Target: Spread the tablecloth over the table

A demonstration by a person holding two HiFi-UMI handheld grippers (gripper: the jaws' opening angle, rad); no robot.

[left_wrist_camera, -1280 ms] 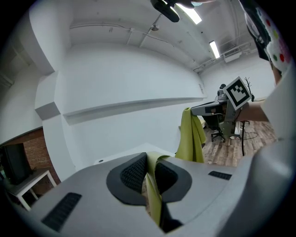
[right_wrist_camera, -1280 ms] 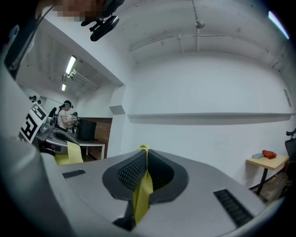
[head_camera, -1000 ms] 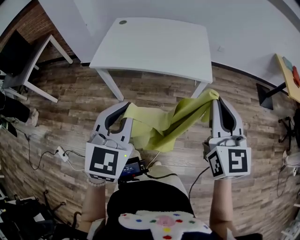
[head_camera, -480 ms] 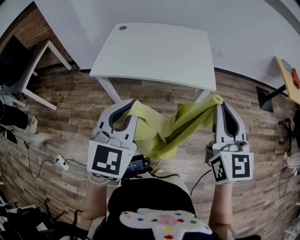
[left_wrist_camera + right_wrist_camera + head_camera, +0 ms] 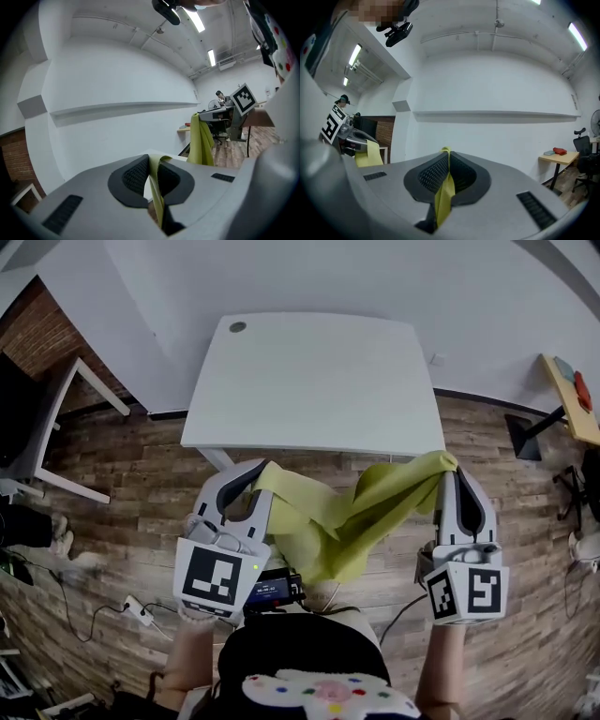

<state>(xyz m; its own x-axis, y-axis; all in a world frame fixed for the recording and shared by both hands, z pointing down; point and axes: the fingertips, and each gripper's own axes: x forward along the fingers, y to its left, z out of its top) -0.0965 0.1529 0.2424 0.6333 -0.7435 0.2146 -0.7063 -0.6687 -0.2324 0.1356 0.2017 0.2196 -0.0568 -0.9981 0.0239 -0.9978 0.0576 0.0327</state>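
Observation:
A yellow-green tablecloth (image 5: pixel 349 514) hangs crumpled between my two grippers, just in front of the white table (image 5: pixel 314 381). My left gripper (image 5: pixel 260 470) is shut on one edge of the cloth (image 5: pixel 154 187). My right gripper (image 5: pixel 452 463) is shut on the other edge (image 5: pixel 444 192), and the cloth's corner pokes out above its pads. Both grippers sit at the table's near edge, pointing toward it. The cloth sags down in the middle, over the floor. In the left gripper view the right gripper (image 5: pixel 243 99) shows with cloth (image 5: pixel 201 140) hanging from it.
The tabletop is bare except for a round cable hole (image 5: pixel 237 327) at its far left corner. A white wall stands behind it. A second white table (image 5: pixel 56 418) is at the left, a wooden desk (image 5: pixel 574 395) at the right. Cables and a power strip (image 5: pixel 141 611) lie on the wooden floor.
Both grippers have moved forward toward the table with the cloth held between them. The table now sits closer and lower in the head view.

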